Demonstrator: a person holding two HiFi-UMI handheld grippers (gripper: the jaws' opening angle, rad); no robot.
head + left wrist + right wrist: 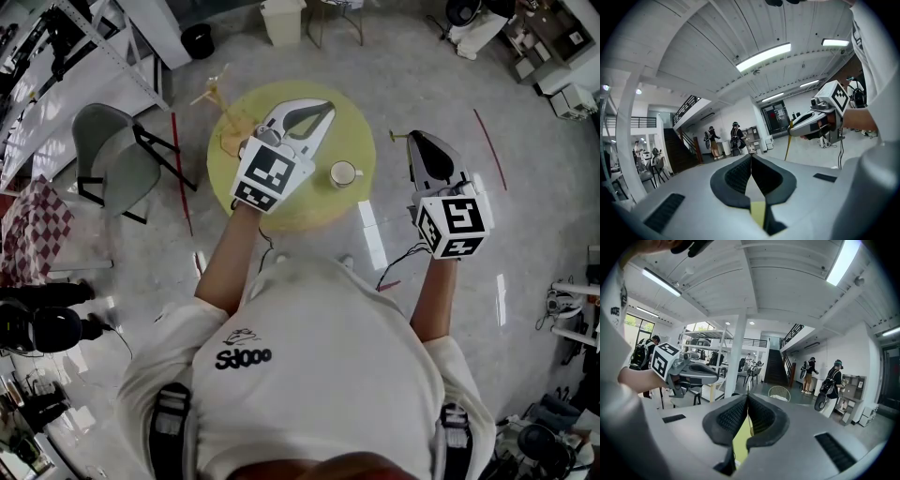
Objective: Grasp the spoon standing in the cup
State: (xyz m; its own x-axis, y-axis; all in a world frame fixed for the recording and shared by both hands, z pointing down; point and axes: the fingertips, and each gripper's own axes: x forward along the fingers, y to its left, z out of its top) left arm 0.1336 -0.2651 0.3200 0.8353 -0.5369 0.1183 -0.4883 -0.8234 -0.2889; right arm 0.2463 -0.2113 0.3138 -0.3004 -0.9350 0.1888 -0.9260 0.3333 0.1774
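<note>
A white cup [344, 173] stands on the round yellow table [323, 211], with no spoon in it. To the right of the table, off its edge, my right gripper [412, 139] is shut on a thin yellow spoon [397, 137]. In the left gripper view the spoon [788, 143] hangs down from the right gripper's [792, 127] tip. My left gripper [323, 108] hovers over the table, left of and beyond the cup. Its jaws [751, 157] are shut with nothing between them. The right gripper's own view shows its pads [761, 416] pressed together.
A wooden stand [218, 94] and a clear glass item [232, 141] sit at the table's left edge. A grey chair [117, 155] stands left of the table. Red tape lines [180, 173] mark the floor. A pale bin [282, 21] stands beyond the table. Several people [832, 385] stand far off.
</note>
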